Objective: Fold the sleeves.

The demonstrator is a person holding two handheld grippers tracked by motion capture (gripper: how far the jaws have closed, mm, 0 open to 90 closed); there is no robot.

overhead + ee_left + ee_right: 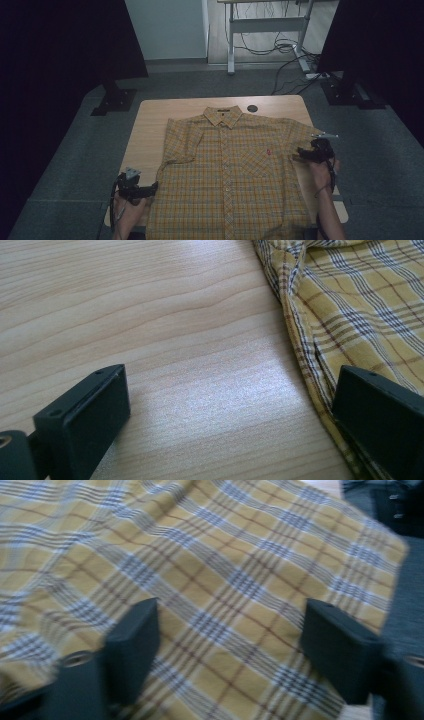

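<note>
Plaid shirt [230,175]: yellow, short-sleeved, buttoned, spread flat, collar away from the person, on the wooden table [150,130]. Left gripper [227,420]: fingers spread over bare table beside the shirt's edge. Right gripper [227,645]: fingers spread above the sleeve, nothing pinched.

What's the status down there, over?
Left gripper open at the shirt's side edge. Right gripper open over its sleeve, nothing gripped. Table around it bare.
</note>
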